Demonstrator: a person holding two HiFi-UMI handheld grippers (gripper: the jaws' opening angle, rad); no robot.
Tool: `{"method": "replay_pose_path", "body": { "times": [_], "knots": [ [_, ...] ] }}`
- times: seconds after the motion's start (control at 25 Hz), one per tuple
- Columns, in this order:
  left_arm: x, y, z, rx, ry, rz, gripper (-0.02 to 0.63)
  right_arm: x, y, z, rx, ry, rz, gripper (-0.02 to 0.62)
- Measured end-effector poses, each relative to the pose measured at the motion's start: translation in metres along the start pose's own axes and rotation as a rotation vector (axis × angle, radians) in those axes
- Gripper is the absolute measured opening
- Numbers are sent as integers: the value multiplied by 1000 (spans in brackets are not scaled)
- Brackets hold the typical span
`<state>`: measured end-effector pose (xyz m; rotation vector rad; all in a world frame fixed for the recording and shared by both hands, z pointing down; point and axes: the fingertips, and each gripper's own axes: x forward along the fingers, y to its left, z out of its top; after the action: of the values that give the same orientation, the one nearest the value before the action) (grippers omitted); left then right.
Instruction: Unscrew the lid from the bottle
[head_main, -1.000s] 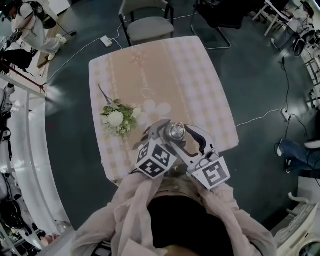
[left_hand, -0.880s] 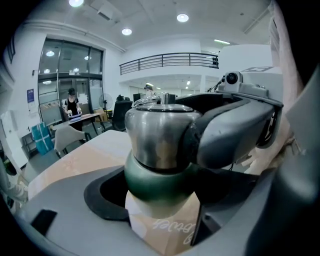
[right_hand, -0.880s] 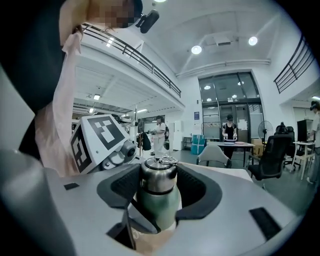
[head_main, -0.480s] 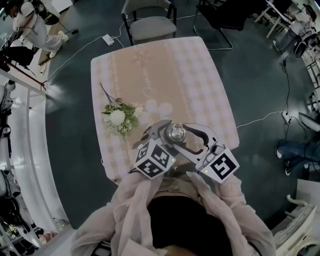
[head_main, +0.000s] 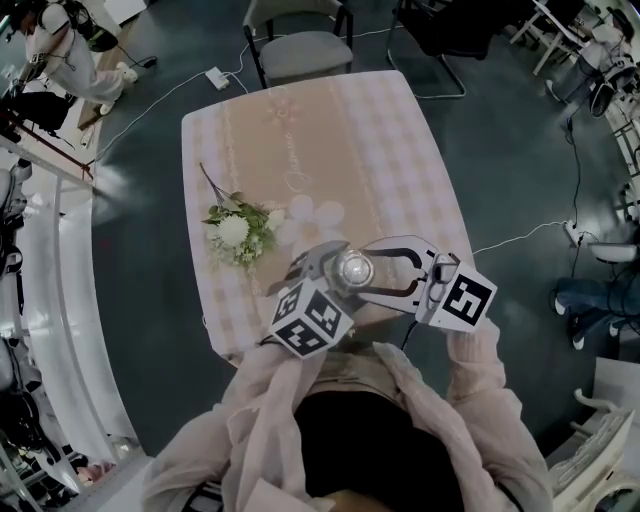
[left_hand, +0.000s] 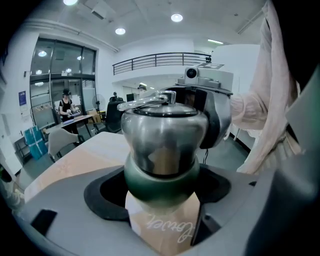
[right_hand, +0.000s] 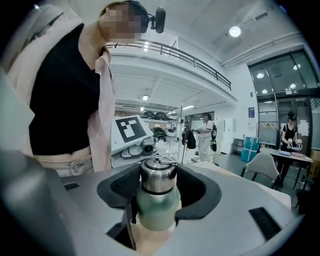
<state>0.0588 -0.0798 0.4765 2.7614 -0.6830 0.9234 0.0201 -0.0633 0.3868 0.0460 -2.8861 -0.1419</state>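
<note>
Left gripper (left_hand: 161, 196): jaws clamped on the shoulder of the sage-green metal bottle (left_hand: 161, 181), which fills the round cut-out between the black pads. Right gripper (right_hand: 157, 196): jaws set wide but closed on the bottle's rounded brushed-steel lid (right_hand: 158, 180), a ribbed pad on each side of it; a wire loop handle lies folded on the lid top. Bottle upright, long axis vertical, lid pointing up at the head camera; it sits between the two grippers over the near edge of the table (head_main: 400, 170), base hidden. No brand visible on bottle or lid. Only writing: pale cursive script on the beige-and-white checked tablecloth (head_main: 250, 130), seen upside down under the bottle in the left gripper view, not readable with confidence. Each gripper carries a cube with black-and-white square markers; right cube (head_main: 466, 301), left cube (head_main: 311, 321). A bunch of white flowers with green leaves (head_main: 238, 232) lies on the cloth just left of the grippers. Versus a second ago: right cube has swung outward to the right, away from the left cube and the person's body — left gripper and bottle unmoved.
</note>
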Motion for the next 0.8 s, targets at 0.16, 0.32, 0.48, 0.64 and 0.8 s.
{"method": "replay_pose_path", "body": {
  "times": [0.16,0.32,0.48,0.64,0.8],
  "knots": [
    [1,0,1,-12,-12,10,400,-5,-2,-2,22,-6,11,244],
    [0,6,5,-36,-31,34,400,-6,-11,8,65,-98,-126,258],
    [1,8,7,-48,-42,50,400,-14,-17,9,173,-168,-312,288],
    [1,9,9,-50,-48,55,400,-25,-15,-4,276,-145,-479,296],
    [2,9,7,-39,-42,61,400,-26,-11,-7,313,-139,-568,284]
  ]
}}
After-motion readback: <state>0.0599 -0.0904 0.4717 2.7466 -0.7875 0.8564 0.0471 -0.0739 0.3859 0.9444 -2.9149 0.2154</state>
